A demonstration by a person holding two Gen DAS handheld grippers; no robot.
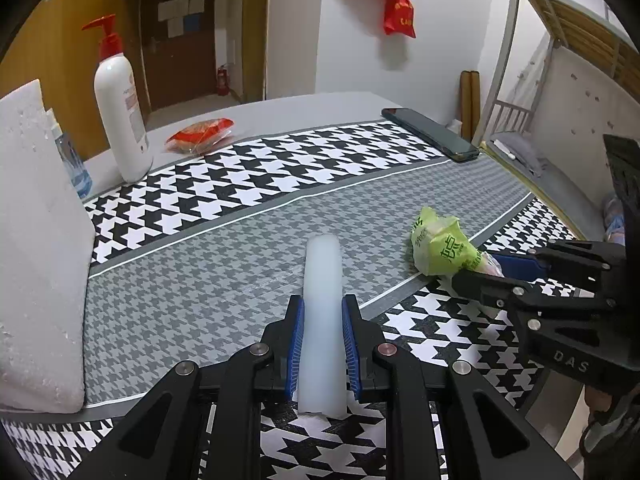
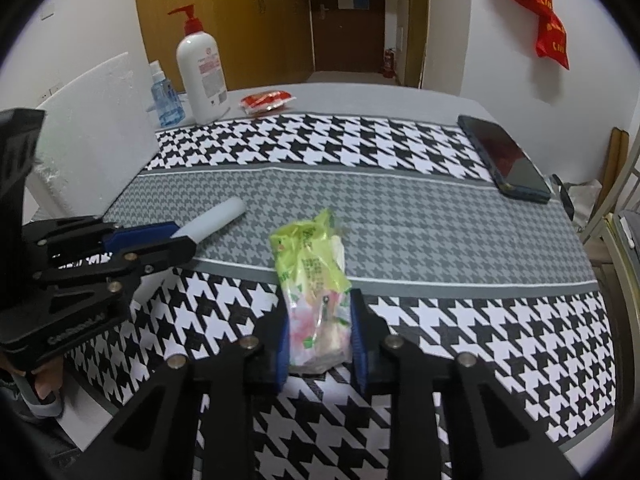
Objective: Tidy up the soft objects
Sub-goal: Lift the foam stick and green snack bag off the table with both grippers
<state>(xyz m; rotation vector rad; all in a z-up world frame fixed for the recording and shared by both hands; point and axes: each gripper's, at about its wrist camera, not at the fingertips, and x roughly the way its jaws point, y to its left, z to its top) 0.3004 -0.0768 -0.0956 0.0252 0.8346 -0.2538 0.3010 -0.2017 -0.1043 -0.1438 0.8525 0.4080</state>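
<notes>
Two blue-padded fingers (image 1: 295, 344) of the left gripper (image 1: 322, 346) press against the sides of a white foam cylinder (image 1: 323, 320), which runs forward between them and lies low over the houndstooth cloth (image 1: 240, 184); the right gripper (image 2: 320, 340) has its own fingers (image 2: 357, 344) closed narrowly on the near end of a green snack packet (image 2: 314, 276), whose far end rests on the cloth's grey middle band; the packet sits just to the right of the cylinder, the two apart. Farther out on the surface (image 2: 360, 98), a white pump bottle (image 2: 202, 76) stands upright at the far left beside a small blue bottle (image 2: 164, 100); a red packet (image 2: 266, 102) lies near them; a dark phone (image 2: 506, 160) lies at the far right edge; a white foam slab (image 1: 36, 248) stands at the left.
</notes>
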